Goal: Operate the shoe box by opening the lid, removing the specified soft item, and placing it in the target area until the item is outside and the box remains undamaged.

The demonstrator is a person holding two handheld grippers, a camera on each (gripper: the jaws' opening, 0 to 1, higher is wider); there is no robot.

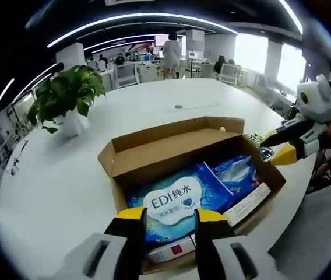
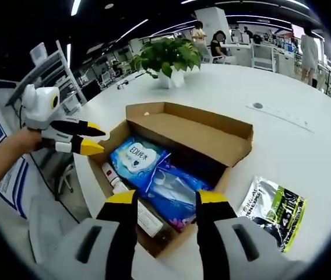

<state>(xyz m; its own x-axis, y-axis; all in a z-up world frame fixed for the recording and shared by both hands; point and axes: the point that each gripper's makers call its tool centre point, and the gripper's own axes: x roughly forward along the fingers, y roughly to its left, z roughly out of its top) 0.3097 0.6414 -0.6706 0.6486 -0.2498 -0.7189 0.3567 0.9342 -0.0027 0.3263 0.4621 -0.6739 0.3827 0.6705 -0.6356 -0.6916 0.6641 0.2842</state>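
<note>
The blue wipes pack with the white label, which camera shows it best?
The left gripper view: the blue wipes pack faces the camera, label large and readable. The right gripper view shows it smaller and angled inside the shoe box.

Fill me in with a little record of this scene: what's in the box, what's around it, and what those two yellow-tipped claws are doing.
box: cardboard shoe box, lid flaps open
inside: blue wipes pack, second blue soft pack, small white tubes or cartons along one side
table: white table
beside box: black-and-green packet
plant: potted plant
left gripper: open, over the wipes pack
right gripper: open, over the box
background: office, people far off
</note>
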